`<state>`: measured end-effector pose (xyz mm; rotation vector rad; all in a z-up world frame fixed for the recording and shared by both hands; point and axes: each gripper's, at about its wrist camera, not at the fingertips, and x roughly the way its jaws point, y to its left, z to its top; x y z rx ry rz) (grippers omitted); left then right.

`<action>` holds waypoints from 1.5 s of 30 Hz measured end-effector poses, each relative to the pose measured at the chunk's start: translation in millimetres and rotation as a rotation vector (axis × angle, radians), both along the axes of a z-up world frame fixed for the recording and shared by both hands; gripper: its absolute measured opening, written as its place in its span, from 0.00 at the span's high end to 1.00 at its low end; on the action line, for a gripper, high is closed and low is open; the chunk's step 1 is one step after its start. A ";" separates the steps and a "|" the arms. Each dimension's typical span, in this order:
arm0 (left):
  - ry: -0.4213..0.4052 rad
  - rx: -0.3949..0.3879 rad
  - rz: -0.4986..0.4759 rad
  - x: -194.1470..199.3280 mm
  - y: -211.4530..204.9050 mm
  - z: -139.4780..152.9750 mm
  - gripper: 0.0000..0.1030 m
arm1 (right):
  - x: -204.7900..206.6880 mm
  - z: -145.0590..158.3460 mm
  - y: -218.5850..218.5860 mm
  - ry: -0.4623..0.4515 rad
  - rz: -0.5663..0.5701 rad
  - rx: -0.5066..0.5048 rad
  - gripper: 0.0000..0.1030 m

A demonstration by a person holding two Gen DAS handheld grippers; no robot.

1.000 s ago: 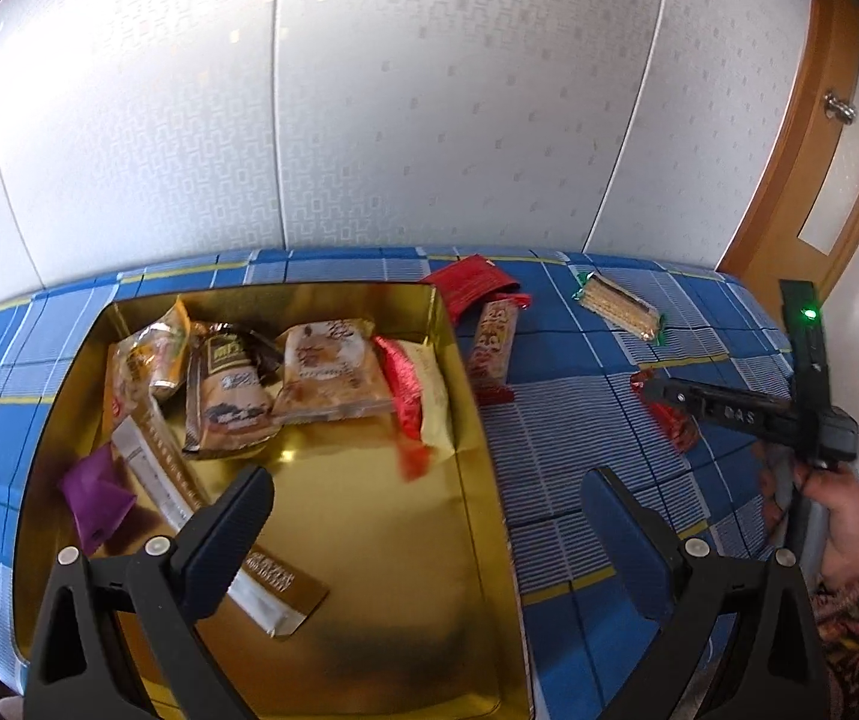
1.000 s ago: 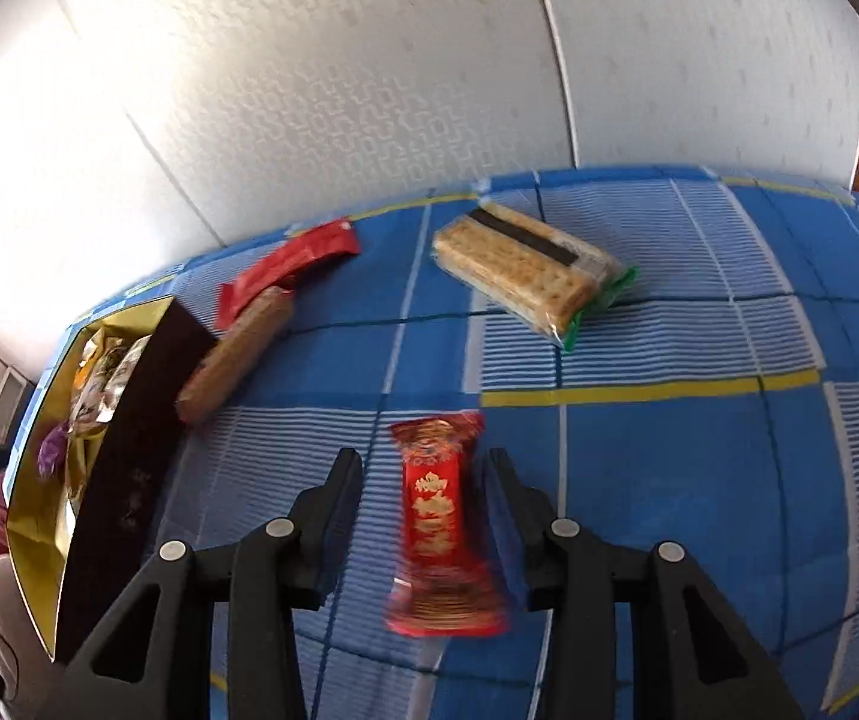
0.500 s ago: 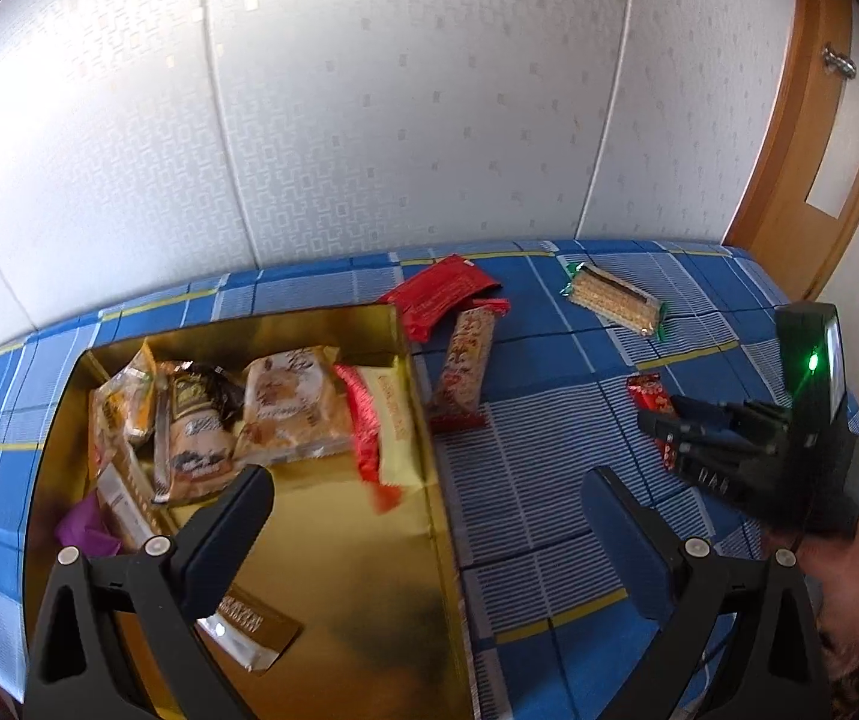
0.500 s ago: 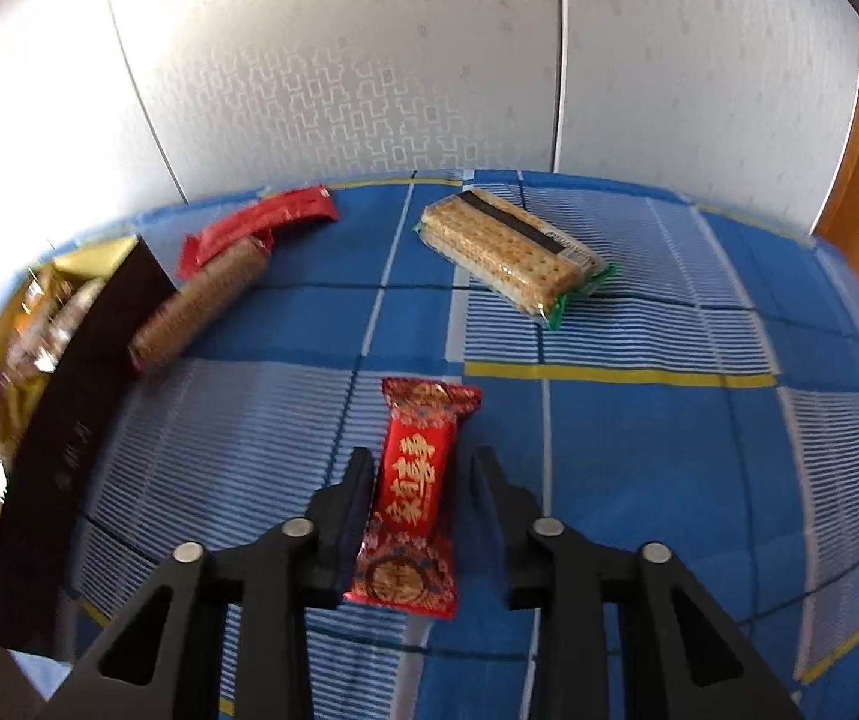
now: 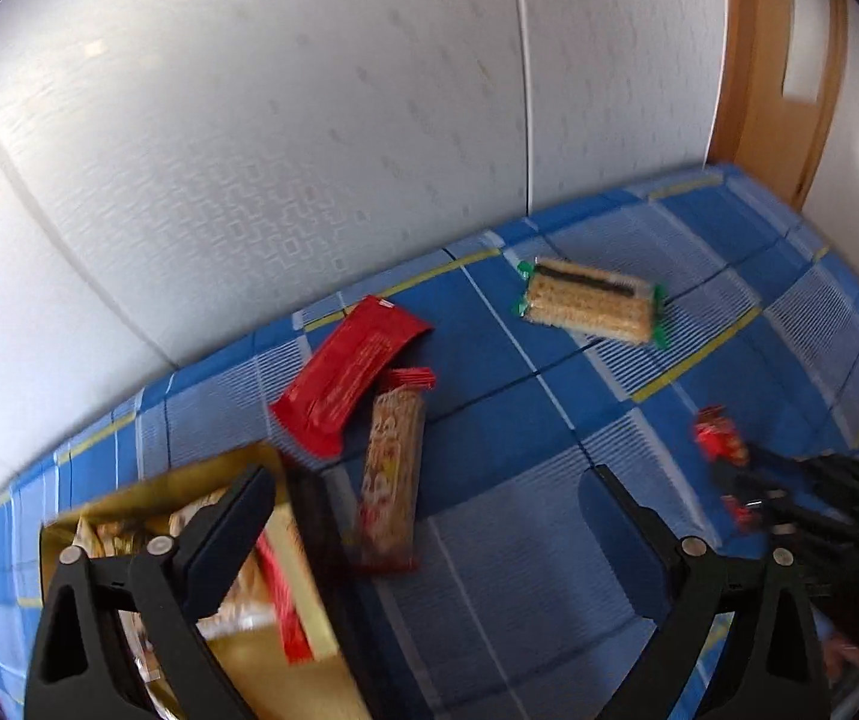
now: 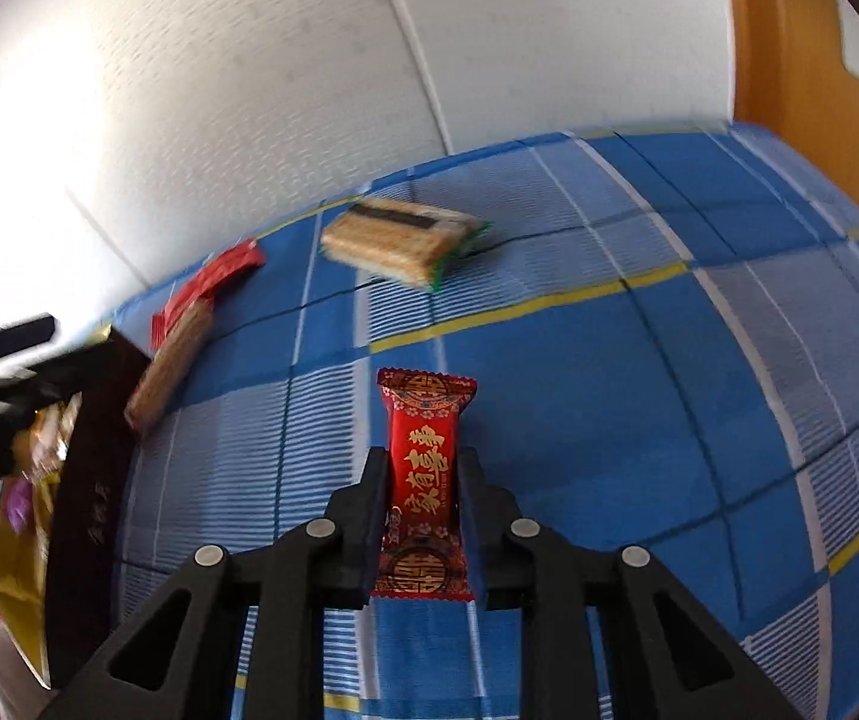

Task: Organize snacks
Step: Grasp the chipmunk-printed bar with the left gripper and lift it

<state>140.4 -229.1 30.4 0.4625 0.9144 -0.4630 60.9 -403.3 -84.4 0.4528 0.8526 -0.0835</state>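
Candy in a small red wrapper [image 6: 423,480] sits pinched between the shut jaws of the right gripper [image 6: 420,516], low over the blue checked cloth [image 6: 639,390]. It should lift straight, then carry left to the gold tin [image 5: 303,606]. The left gripper [image 5: 423,516] hangs wide open, empty.

Outside the gold tin [image 5: 303,618], four snack packets lay on the cloth: two red wrappers [image 5: 348,375], one long bar [image 5: 390,480], one cracker pack [image 5: 591,303]; inside, perhaps several more, blurred.
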 end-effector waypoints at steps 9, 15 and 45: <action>0.064 0.129 0.058 44.2 -19.8 -41.7 0.24 | -3.8 -5.4 -15.2 -0.009 -0.015 0.123 0.78; 0.129 0.166 0.051 50.1 -23.0 -61.9 0.34 | -2.9 -8.4 -21.6 -0.014 -0.030 0.182 0.78; 0.104 0.016 0.050 -16.9 -30.5 -63.9 0.72 | -6.4 -9.2 -22.4 -0.029 -0.040 0.192 0.78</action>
